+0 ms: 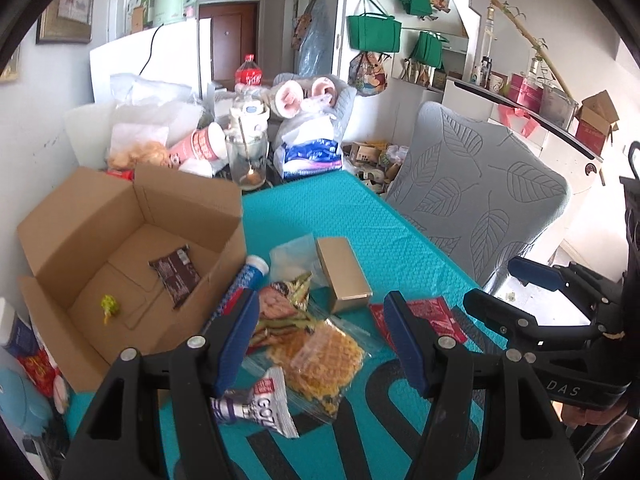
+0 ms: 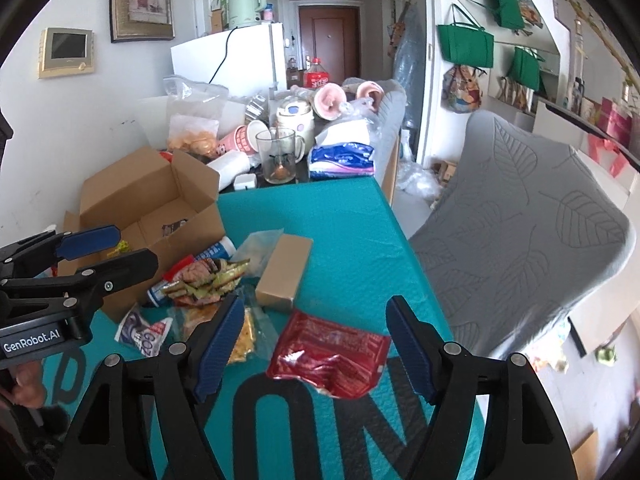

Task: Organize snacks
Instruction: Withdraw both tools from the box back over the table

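Teal mat: covers the table; large black letters printed along its near edge.
Cardboard box: open, flaps up, at the mat's left edge; a dark brown snack packet and a small yellow-green sweet lie on its floor.
Snack pile: just right of the box, toward the near edge — a blue-and-white tube against the box wall, a crumpled mixed wrapper, a clear bag of yellow waffle pieces, a purple-and-white packet nearest the near edge.
Gold box: oblong, lying flat beside the pile, toward the mat's middle.
Red packet: crinkled, flat on the mat near its near edge, right of the pile.
Left gripper: jaws spread, empty, above the waffle bag, touching nothing.
Right gripper: jaws spread wide, empty, above the red packet, which shows between the fingers; pads not on it.
Grey chair: leaf-patterned cover, at the mat's right edge.
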